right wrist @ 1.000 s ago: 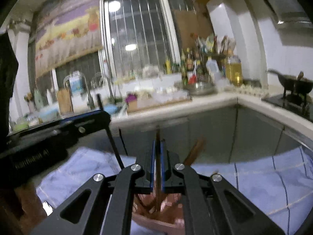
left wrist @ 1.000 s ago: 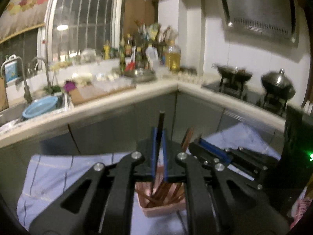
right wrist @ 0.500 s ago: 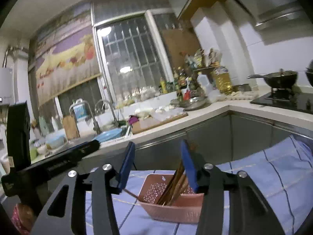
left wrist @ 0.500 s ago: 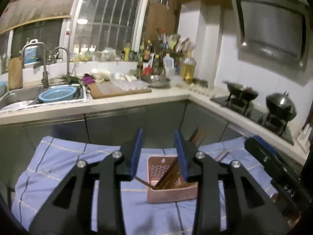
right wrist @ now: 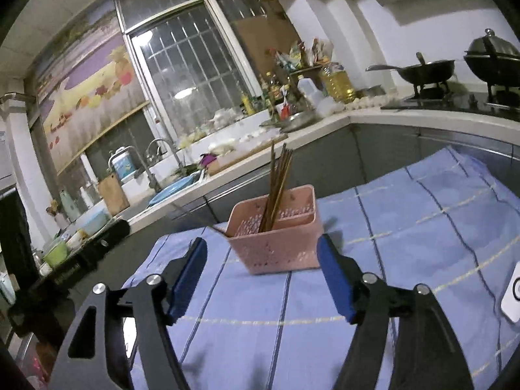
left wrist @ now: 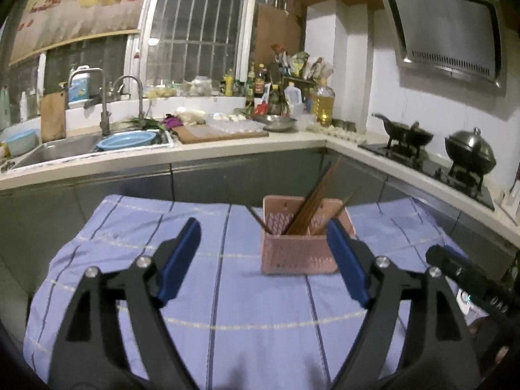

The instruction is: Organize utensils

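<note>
A pink perforated basket (left wrist: pixel 297 253) stands on a blue striped cloth (left wrist: pixel 227 292) and holds several brown chopsticks (left wrist: pixel 313 201) leaning up and to the right. It also shows in the right wrist view (right wrist: pixel 276 243), with the chopsticks (right wrist: pixel 278 182) nearly upright. My left gripper (left wrist: pixel 263 243) is open and empty, a little short of the basket. My right gripper (right wrist: pixel 261 260) is open and empty, also short of the basket. The right gripper's body shows at the left wrist view's right edge (left wrist: pixel 468 279).
A kitchen counter (left wrist: pixel 227 149) with a sink (left wrist: pixel 65 149), a blue bowl (left wrist: pixel 126 139), a cutting board and bottles runs behind the table. A stove with a wok (left wrist: pixel 406 130) and a lidded pot (left wrist: pixel 469 152) is at the right. A white device (right wrist: pixel 512 292) lies on the cloth.
Both grippers were shut on chopsticks over the basket. Both have opened, left the chopsticks in the basket and pulled back from it.
</note>
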{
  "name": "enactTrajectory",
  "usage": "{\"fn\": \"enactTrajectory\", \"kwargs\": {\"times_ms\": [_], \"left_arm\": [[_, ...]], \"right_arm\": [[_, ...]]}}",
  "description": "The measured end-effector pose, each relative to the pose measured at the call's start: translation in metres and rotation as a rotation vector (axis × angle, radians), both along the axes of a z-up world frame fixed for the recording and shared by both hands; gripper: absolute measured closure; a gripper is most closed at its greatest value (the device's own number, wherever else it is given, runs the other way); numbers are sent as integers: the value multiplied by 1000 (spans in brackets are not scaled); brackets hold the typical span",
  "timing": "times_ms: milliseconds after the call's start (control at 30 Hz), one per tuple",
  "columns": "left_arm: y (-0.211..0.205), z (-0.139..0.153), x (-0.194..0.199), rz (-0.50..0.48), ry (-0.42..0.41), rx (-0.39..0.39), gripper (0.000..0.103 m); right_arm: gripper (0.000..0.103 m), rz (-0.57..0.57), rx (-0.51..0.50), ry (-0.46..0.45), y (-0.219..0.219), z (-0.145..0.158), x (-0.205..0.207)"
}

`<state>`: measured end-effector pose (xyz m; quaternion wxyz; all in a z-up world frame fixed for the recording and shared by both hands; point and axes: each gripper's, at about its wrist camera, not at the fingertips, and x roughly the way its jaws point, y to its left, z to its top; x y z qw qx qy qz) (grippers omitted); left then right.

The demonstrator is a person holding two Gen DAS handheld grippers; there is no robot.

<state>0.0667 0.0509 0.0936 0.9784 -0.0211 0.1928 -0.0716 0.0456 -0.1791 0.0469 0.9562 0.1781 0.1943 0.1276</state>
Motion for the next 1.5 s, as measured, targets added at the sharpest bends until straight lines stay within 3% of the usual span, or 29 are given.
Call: {"fn": "enactTrajectory", "kwargs": {"times_ms": [167, 333, 567, 733, 1500], "left_arm": [[-7, -6, -10, 15, 19, 55, 24], [-3, -4, -14, 49, 32, 56, 24], [-3, -3, -16, 89, 34, 93, 13], [-3, -2, -17, 118, 20, 125, 9], [4, 0, -20, 167, 12, 124, 6]], "right_arm": [[26, 28, 18, -18, 7, 8, -16], [17, 29, 21, -36, 9, 15, -26], [11, 4, 24, 41, 6, 5, -23], [10, -12, 49, 57, 1, 1, -25], [9, 11, 32, 68, 4, 2, -32]]}}
